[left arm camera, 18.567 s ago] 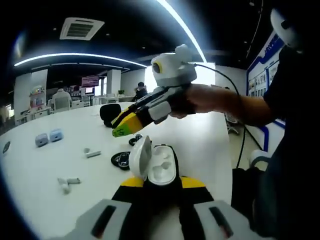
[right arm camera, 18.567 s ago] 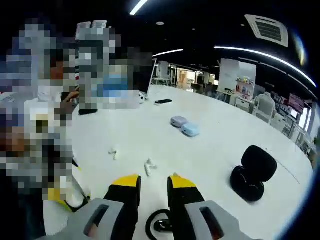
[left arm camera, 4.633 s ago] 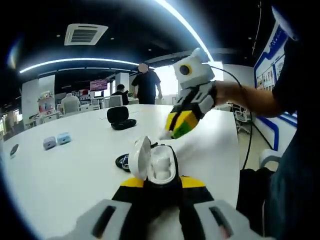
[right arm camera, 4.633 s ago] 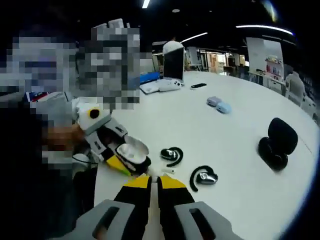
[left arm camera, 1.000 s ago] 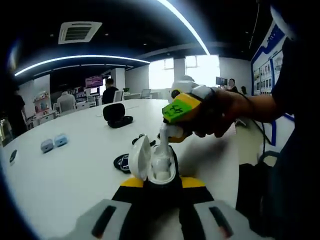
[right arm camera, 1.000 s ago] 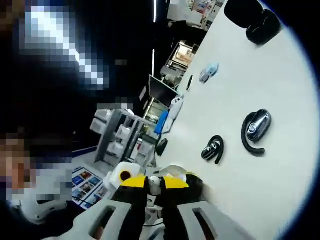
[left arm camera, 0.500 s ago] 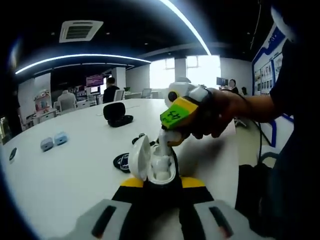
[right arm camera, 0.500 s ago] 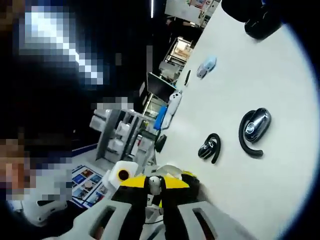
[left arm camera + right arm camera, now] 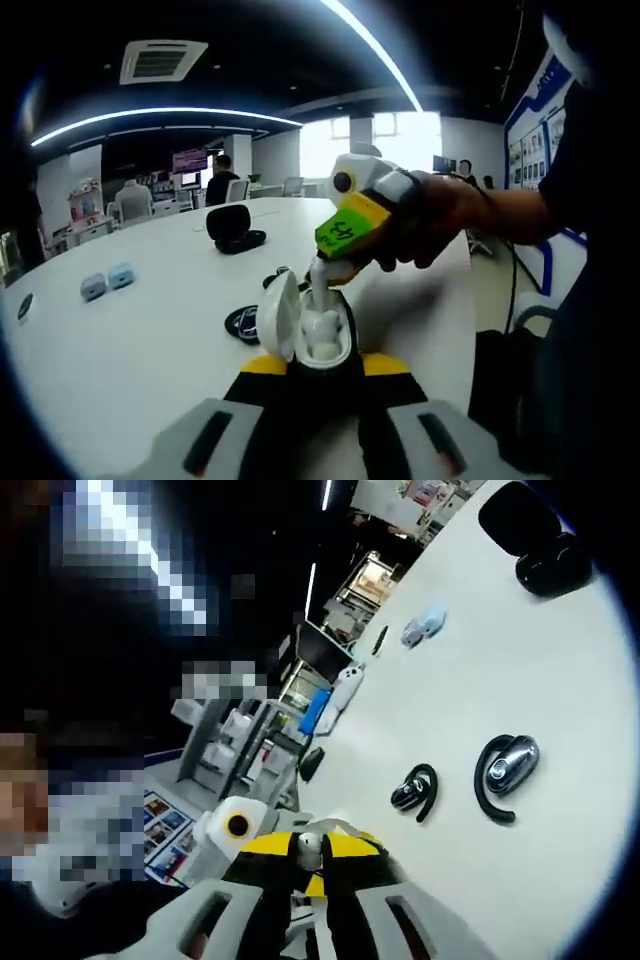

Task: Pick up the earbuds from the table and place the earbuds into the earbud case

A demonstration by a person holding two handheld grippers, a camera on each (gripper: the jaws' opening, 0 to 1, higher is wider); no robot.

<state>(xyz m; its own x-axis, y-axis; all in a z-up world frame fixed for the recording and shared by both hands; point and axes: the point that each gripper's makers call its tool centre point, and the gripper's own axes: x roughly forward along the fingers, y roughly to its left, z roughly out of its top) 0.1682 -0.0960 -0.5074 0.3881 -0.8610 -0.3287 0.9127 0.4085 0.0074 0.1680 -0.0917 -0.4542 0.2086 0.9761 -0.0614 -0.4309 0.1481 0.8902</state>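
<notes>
Centre frame: left gripper (image 9: 305, 372) jaws clamped on glossy white earbud case (image 9: 308, 322), lid open. Right gripper (image 9: 330, 262) pinches smooth white earbud (image 9: 318, 282) at the case's mouth, above matte white desk (image 9: 140, 330).

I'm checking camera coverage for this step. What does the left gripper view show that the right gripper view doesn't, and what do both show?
Left gripper view: the open white earbud case held in the left tool, and the right tool lowering a white earbud toward it.

Right gripper view: two black ear-hook earbuds seen clearly on the table.

Both: the black open case and the small blue cases.
</notes>
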